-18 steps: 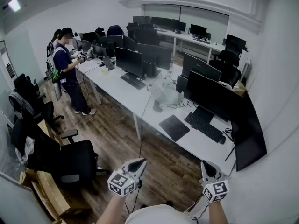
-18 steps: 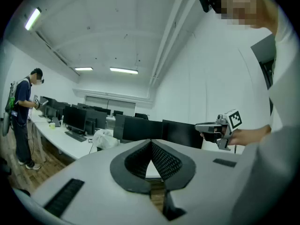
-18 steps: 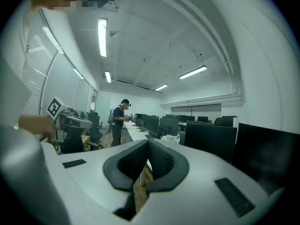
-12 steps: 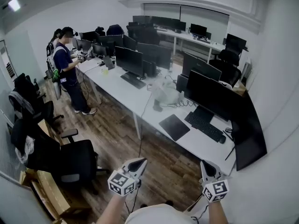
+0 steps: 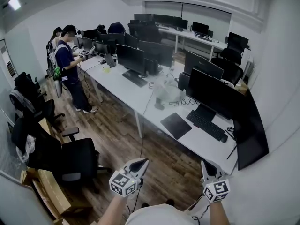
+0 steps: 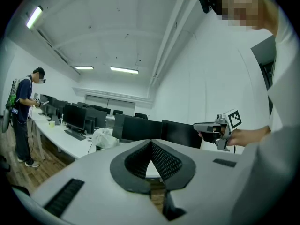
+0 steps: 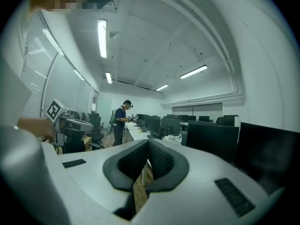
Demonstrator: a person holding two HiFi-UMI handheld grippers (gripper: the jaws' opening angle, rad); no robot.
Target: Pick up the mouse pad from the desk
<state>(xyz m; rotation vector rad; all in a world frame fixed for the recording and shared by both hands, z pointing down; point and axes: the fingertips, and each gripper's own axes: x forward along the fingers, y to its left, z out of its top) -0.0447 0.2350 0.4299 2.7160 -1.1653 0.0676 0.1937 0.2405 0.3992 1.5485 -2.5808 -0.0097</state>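
Observation:
A dark square mouse pad [image 5: 176, 125] lies flat on the long white desk [image 5: 140, 102], just left of a black keyboard [image 5: 206, 125]. My left gripper [image 5: 141, 162] hangs low over the wooden floor, well short of the desk, with its jaws shut and nothing between them. My right gripper [image 5: 206, 166] is held near the desk's near corner, also shut and empty. In the left gripper view the left gripper's tips [image 6: 151, 141] meet, and the right gripper [image 6: 196, 124] shows at the right. In the right gripper view the right gripper's tips [image 7: 148, 140] touch.
Black monitors [image 5: 211, 95] line the desk, with a white bag [image 5: 168, 93] and cables beside them. A person [image 5: 68, 67] stands at the far left end of the desk. Black office chairs [image 5: 70, 161] and cardboard boxes [image 5: 49, 191] stand at the left.
The view has shifted slightly, so the desk sits a touch higher and further right in the picture. Both grippers hold their places and stay shut.

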